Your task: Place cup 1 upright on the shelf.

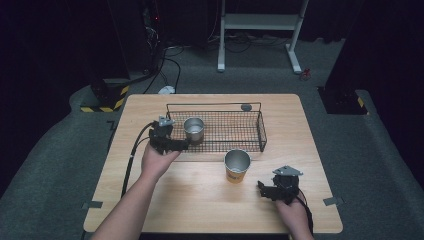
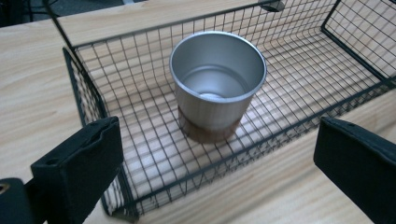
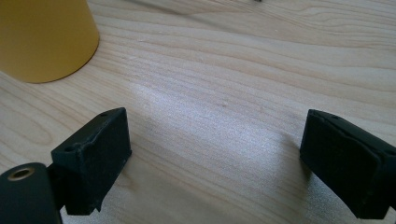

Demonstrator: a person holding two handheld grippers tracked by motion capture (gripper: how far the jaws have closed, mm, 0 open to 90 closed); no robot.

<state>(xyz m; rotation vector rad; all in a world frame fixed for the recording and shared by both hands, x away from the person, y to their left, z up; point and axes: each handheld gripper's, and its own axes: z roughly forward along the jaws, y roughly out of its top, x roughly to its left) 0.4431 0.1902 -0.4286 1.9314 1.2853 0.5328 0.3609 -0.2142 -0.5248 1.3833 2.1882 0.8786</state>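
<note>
High view — two cups [image 1: 194, 129], one basket [image 1: 262, 131]

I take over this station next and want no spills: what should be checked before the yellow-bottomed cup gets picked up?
1. Right gripper open: ok, jaws wide apart.
2. Yellow-bottomed cup upright on the table: ok.
3. Right gripper lined up on it: not ok, the cup sits off to one side.
4. Left gripper clear of the steel cup: ok, open and apart.
5. Room in the wire basket: ok, bare mesh beside the steel cup.
</note>
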